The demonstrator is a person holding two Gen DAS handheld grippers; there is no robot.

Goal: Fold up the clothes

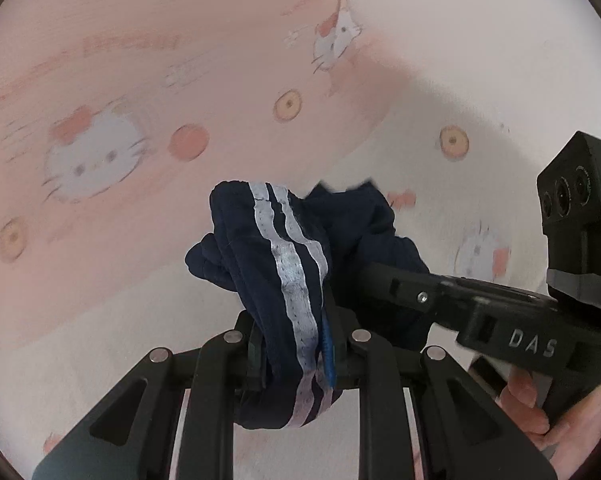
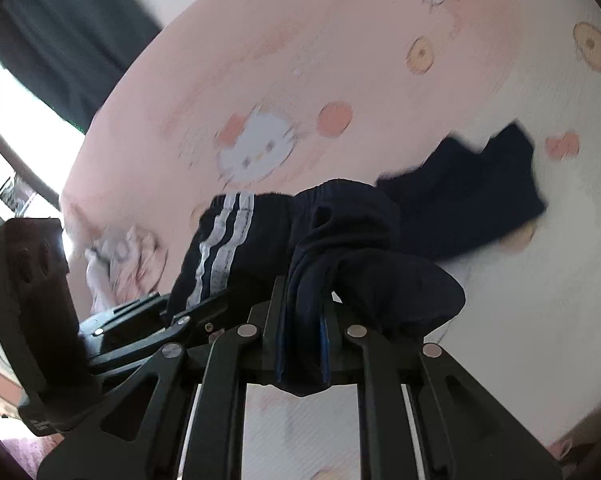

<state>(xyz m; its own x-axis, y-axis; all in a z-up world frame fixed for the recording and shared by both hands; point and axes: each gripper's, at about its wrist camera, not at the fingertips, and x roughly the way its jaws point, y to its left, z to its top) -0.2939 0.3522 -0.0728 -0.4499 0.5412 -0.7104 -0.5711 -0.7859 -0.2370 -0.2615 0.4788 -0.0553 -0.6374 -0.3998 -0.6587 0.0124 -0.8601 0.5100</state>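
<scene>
My left gripper point(image 1: 296, 344) clamps the navy knit shorts with two white side stripes point(image 1: 296, 264); my right gripper point(image 2: 302, 344) pinches a plain navy fold of the same garment, lifted above the pink-and-white cartoon-cat bedsheet point(image 1: 148, 60). Only the right view shows a trailing leg resting on the sheet, a crumpled pale pink garment point(image 2: 120, 260) and dark curtains point(image 2: 68, 40).

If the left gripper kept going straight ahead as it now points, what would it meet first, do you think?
Apart from the navy striped garment that the left gripper already clamps, probably the pink cartoon-print bedsheet beyond; depth is unclear.
</scene>
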